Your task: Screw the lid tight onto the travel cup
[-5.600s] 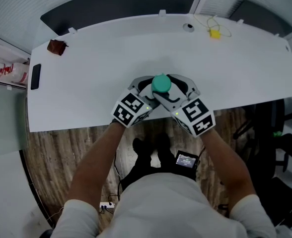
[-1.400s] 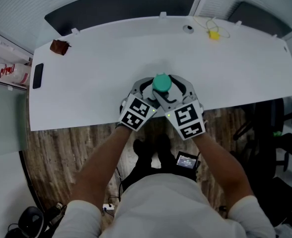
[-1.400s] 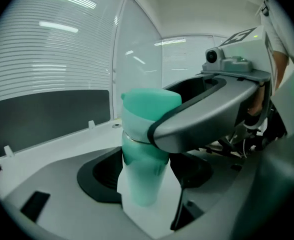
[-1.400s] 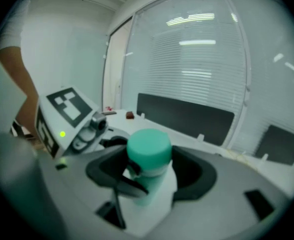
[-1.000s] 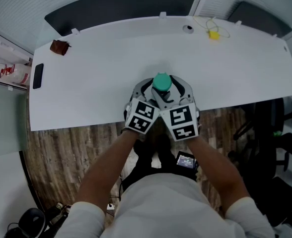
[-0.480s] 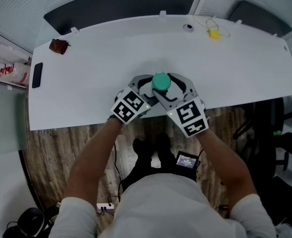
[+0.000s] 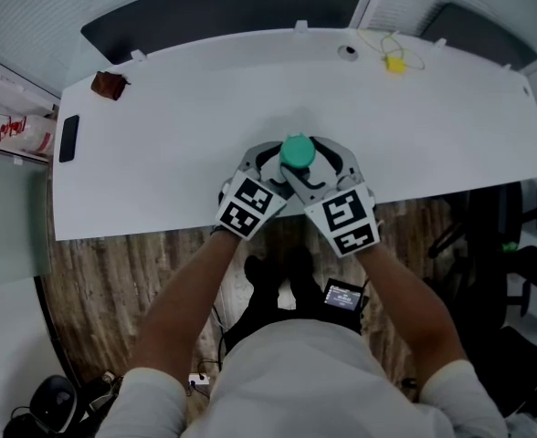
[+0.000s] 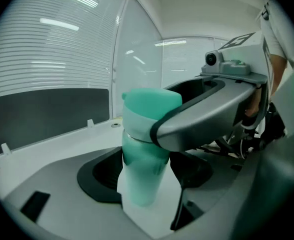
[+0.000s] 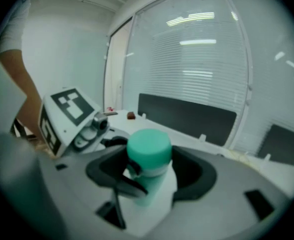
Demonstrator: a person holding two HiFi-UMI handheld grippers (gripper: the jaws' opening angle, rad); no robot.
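one teal travel cup (image 8: 139,186), one teal lid (image 9: 148,145), two grippers. the cup stands upright at the near middle edge of the white table (image 7: 159,135), its body paler than the cap. the left gripper (image 8: 146,171) pinches the body and the right gripper (image 9: 149,166) clamps the lid.

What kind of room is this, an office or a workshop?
Probably an office or a lab room: a long white desk with a cable hole, slatted window blinds behind it, and wood-look flooring.
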